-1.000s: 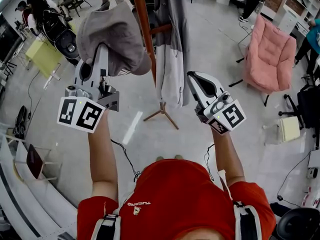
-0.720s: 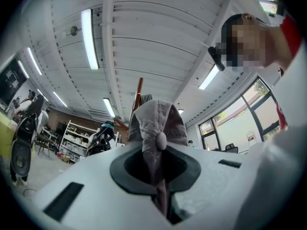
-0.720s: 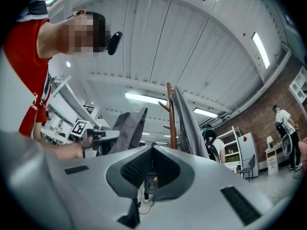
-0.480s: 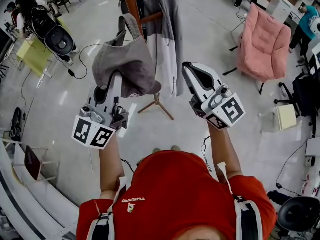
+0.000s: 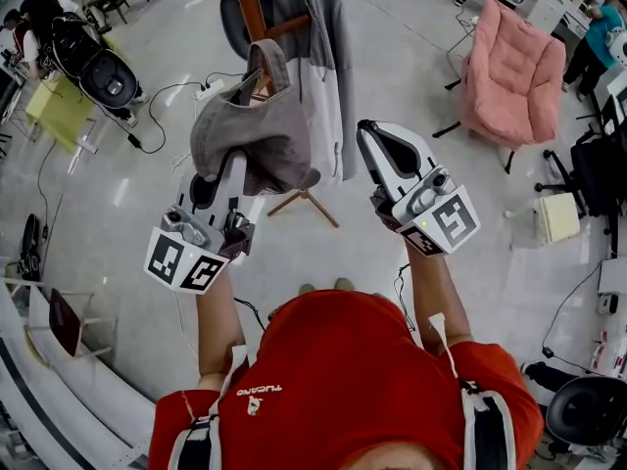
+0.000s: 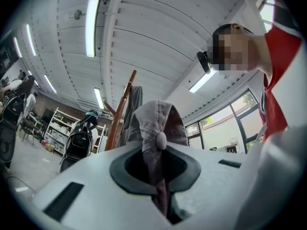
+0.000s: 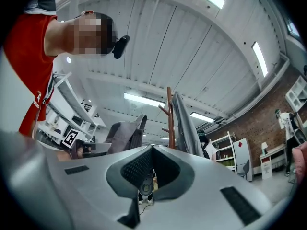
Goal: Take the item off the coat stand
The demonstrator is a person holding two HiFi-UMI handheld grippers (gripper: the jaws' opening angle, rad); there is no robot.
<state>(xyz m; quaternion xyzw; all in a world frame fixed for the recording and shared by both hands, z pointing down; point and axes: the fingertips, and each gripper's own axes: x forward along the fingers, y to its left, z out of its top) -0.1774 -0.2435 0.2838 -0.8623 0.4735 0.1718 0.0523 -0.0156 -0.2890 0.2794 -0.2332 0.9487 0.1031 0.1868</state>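
1. Here, a grey cap [image 5: 257,130] is gripped by the left gripper [image 5: 233,164], whose fingers [image 5: 228,186] are closed on the fabric.
2. The cap is held in the air near the coat stand [image 5: 247,3], apart from it.
3. The right gripper [image 5: 370,135] is held closed, and nothing is gripped by it.

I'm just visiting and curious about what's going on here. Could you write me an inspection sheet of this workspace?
surface: bare grey floor.
job's things: grey cap looks clear of the stand; coat hangs on the stand.
clutter: pale box on the floor at right.
grippers: left gripper shut on the cap; right gripper shut, empty.
cables: a cable loops over the floor beyond the cap.
surroundings: pink chair; people at the edges.
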